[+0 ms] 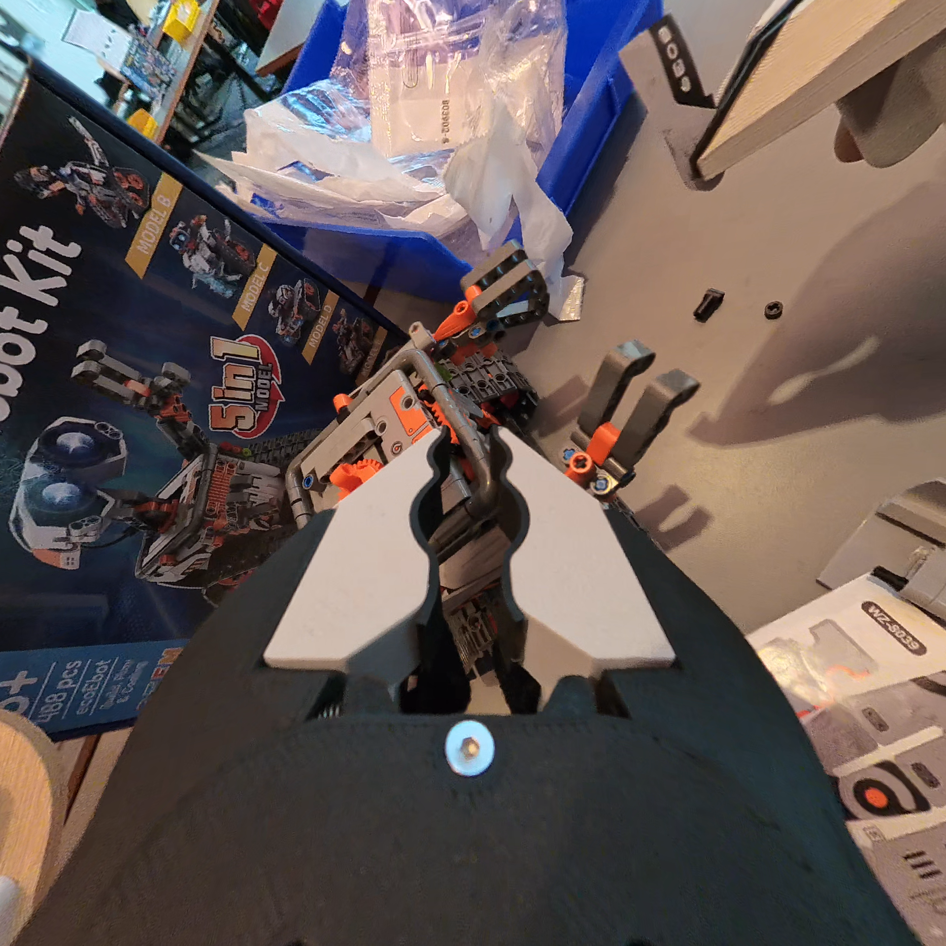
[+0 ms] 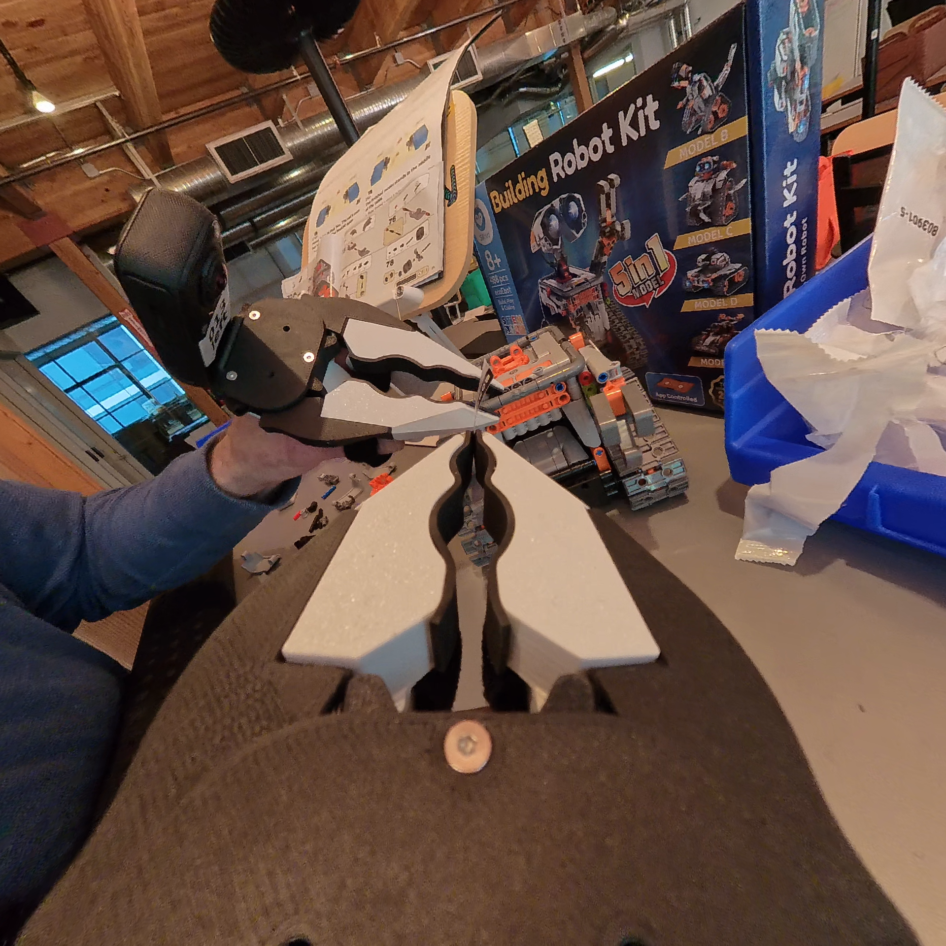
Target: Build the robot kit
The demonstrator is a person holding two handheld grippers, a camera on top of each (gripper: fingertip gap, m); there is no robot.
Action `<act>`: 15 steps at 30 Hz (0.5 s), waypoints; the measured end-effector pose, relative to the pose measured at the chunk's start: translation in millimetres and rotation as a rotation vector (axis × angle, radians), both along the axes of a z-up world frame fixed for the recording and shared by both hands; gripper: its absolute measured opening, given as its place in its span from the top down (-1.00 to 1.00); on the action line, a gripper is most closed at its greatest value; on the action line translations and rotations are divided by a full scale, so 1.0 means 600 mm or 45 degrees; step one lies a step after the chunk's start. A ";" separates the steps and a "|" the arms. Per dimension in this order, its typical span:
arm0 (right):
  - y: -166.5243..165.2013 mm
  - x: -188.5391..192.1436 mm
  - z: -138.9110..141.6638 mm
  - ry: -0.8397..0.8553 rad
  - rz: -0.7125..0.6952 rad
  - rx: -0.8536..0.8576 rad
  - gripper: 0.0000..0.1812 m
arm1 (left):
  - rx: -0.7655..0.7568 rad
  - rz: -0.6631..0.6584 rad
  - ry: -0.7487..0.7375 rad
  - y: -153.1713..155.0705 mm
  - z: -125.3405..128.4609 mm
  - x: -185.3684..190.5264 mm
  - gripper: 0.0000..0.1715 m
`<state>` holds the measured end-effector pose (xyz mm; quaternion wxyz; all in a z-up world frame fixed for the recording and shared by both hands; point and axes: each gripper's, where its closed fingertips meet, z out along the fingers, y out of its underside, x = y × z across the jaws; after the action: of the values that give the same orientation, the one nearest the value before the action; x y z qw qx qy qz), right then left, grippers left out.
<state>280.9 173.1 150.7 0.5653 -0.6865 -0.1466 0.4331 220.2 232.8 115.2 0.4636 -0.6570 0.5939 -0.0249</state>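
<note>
A grey, black and orange tracked robot model (image 1: 389, 409) stands on the grey table next to its box. My left gripper (image 1: 468, 440) is shut on the model's bent grey frame bar (image 1: 476, 460). In the right wrist view the left gripper (image 2: 486, 407), held by a hand in a blue sleeve (image 2: 128, 537), grips the top of the model (image 2: 588, 409). My right gripper (image 2: 471, 435) is shut just below the left gripper's tips. A thin dark strip (image 2: 482, 394) rises from its tips against the frame bar.
The dark blue kit box (image 1: 128, 358) (image 2: 640, 256) stands behind the model. A blue bin (image 1: 588, 102) (image 2: 768, 435) holds crumpled plastic bags (image 2: 870, 358). An instruction booklet on a wooden stand (image 2: 389, 205) is at the back. Loose parts (image 1: 629, 404) (image 2: 327, 496) lie on the table. Another booklet (image 1: 844, 716) lies near the edge. One gripper's finger ends stand about 10 cm off the other's.
</note>
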 end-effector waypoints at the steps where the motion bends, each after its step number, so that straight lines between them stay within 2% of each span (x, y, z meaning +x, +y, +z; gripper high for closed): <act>1: 0.000 -0.001 0.000 -0.001 0.006 -0.002 1.00 | -0.015 -0.038 -0.009 -0.003 0.000 -0.002 0.85; 6: -0.006 -0.003 0.003 -0.021 0.040 0.000 1.00 | -0.131 -0.194 -0.048 -0.023 0.002 -0.023 0.90; 12: -0.018 -0.011 0.002 -0.062 0.141 -0.009 1.00 | -0.208 -0.553 0.018 -0.071 0.003 -0.065 0.91; 15: -0.033 -0.026 -0.001 -0.084 0.257 -0.022 1.00 | -0.257 -0.735 0.053 -0.100 0.003 -0.094 0.93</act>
<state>265.2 153.1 150.0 0.5078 -0.6870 -0.2298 0.4662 163.5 172.6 116.9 0.3576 -0.5043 0.7599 -0.2009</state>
